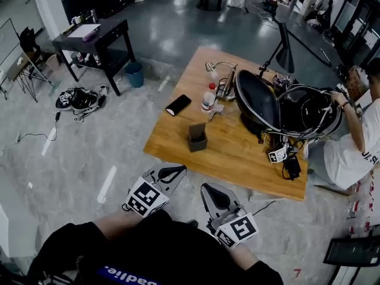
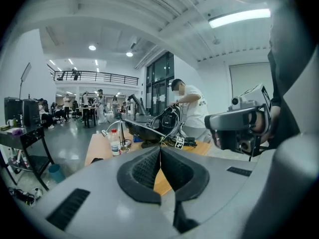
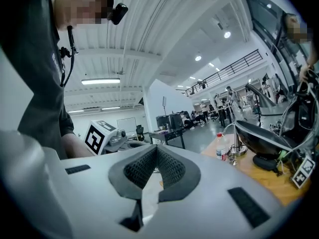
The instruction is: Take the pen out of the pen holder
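The table (image 1: 231, 153) was smooth pale wood; the floor (image 1: 178, 34) glossy. The left gripper (image 1: 178, 170) and right gripper (image 1: 208, 189) had matt grey plastic shells with dark ribbed pads (image 2: 142, 171).

A wooden table (image 1: 228, 150) stands at an angle on the grey floor (image 1: 89, 147). Near its front edge sits 1 dark pen holder (image 1: 198, 139), apart from everything else (what it holds is too small to make out). Behind it, toward the left edge, 1 black phone (image 1: 178, 104) lies flat. Near the middle, 1 clear bottle (image 1: 208, 99) with a red cap stands upright, just beside a chrome lamp (image 1: 227, 83). The right half bears a big black shell-shaped device (image 1: 258, 103) tangled with cables. 1 square marker tag (image 1: 277, 155) lies near the front edge.
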The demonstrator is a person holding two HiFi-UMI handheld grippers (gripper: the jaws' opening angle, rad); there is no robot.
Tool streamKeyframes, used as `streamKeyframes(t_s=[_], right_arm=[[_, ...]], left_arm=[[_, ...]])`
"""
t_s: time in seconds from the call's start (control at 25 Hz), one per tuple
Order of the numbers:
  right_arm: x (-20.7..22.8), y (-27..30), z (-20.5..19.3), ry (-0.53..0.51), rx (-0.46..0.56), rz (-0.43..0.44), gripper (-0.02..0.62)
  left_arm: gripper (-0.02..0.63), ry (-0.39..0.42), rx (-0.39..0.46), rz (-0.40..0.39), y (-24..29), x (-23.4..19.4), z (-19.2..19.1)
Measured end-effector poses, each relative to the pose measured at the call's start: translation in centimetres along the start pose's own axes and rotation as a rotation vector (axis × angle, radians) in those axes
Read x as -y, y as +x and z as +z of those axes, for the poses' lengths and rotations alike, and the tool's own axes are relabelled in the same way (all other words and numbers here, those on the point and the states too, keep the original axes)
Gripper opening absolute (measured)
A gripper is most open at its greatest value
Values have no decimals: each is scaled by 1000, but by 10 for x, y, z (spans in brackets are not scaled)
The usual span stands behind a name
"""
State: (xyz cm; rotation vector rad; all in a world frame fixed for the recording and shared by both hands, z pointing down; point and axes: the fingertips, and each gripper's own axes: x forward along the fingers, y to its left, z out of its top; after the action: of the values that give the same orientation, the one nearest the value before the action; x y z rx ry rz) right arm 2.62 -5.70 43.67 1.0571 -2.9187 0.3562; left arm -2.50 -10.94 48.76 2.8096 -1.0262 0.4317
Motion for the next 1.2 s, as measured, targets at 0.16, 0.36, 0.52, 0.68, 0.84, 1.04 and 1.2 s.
streamKeyframes(t_s=[0.16, 0.36, 0.52, 0.68, 0.84, 1.04, 1.2], right_arm=[[-3, -10, 0, 3, -19, -14, 6], [2, -34, 3, -2, -47, -101, 6], [6, -53, 7, 3, -56, -183, 6], [4, -61, 14, -17, -55, -229, 6], [3, -60, 16, -29, -70, -228, 6], [-4, -59, 23, -21, -102, -215, 6], [-4, -65, 22, -11, -119, -227, 6]], left_arm=[[12, 16, -60, -5, 13, 3, -18], [101, 31, -119, -82, 39, 25, -40], [117, 51, -152, -136, 54, 38, -52], [129, 72, -218, -163, 68, 36, -74], [133, 106, -282, -174, 83, 33, -94], [138, 104, -345, -159, 93, 28, -119], [138, 106, -374, -138, 93, 26, -130]])
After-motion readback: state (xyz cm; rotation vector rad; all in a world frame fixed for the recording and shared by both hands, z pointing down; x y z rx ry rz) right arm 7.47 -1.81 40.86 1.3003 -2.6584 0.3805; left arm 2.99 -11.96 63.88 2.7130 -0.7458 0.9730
